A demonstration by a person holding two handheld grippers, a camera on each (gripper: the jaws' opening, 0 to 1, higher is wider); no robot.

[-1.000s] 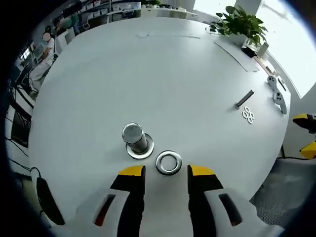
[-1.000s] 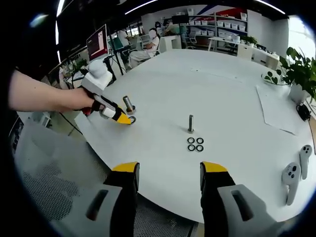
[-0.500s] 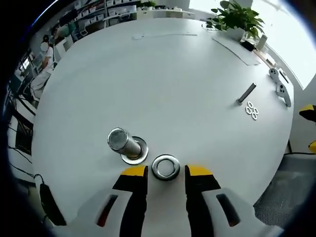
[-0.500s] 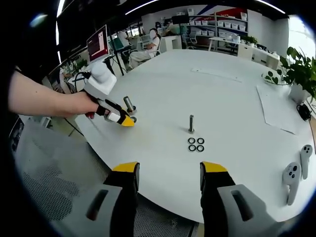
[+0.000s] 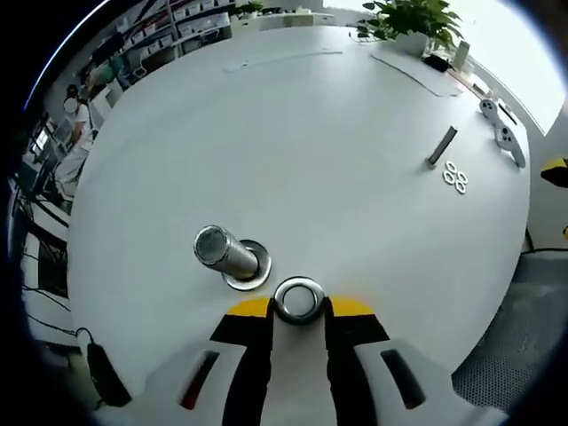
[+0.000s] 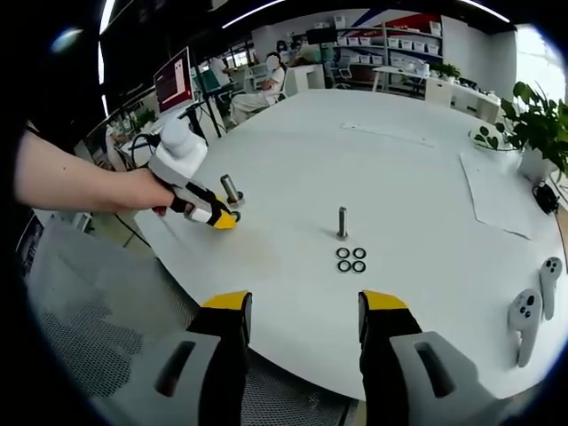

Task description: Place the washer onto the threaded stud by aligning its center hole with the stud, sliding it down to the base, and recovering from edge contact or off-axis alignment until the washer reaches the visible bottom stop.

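Washer (image 5: 299, 299) between left tool (image 5: 297, 310) tips, grip uncertain, two studs (image 5: 226, 255) (image 5: 441, 146), right tool (image 6: 303, 306) released

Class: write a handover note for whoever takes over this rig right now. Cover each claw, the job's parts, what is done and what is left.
Left claw: open, tips on either side of the loose washer lying flat on the table; not gripped yet.
Right claw: open, empty, at the table edge.
Stud stands beside the washer, one washer already at its base.
Second stud with four washers sits mid-table.
Left: close on the washer, lift, centre it over the stud, slide down to the base.
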